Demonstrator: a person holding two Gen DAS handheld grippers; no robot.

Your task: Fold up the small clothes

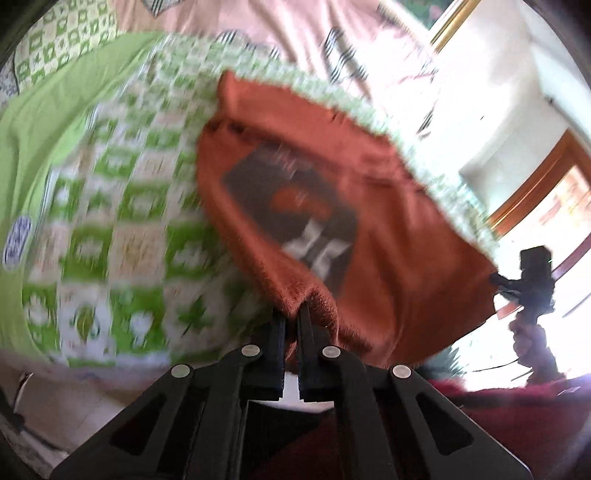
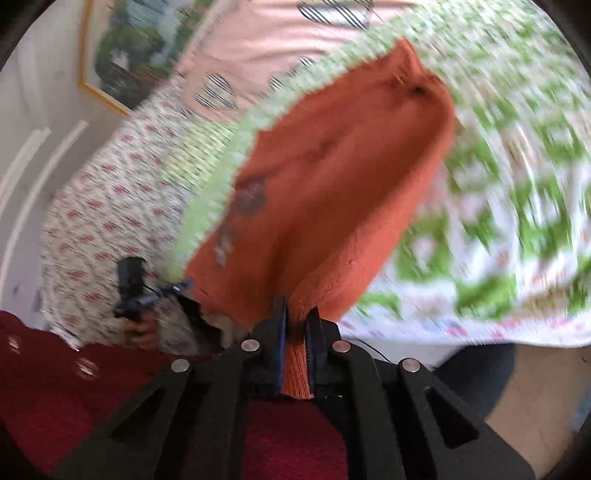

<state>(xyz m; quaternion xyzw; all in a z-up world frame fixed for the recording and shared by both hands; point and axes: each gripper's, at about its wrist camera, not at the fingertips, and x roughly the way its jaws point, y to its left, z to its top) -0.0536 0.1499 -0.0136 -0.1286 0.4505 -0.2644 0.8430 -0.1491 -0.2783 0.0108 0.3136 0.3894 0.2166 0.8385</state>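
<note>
green quilt motion-blurred | orange shirt print unreadable | framed picture cut off

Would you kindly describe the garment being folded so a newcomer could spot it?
Find the green-and-white patterned quilt covering the bed. Above it hangs an orange shirt, pinched by the left gripper and right gripper. Only it is plain rust-orange with a dark printed rectangle.

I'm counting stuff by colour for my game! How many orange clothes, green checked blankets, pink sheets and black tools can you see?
Orange clothes: 1, the orange shirt, pinched by both tools
Green checked blankets: 1, the green checked blanket under it
Pink sheets: 1, the pink sheet behind
Black tools: 2, the left tool and the right tool
Total: 5
</note>
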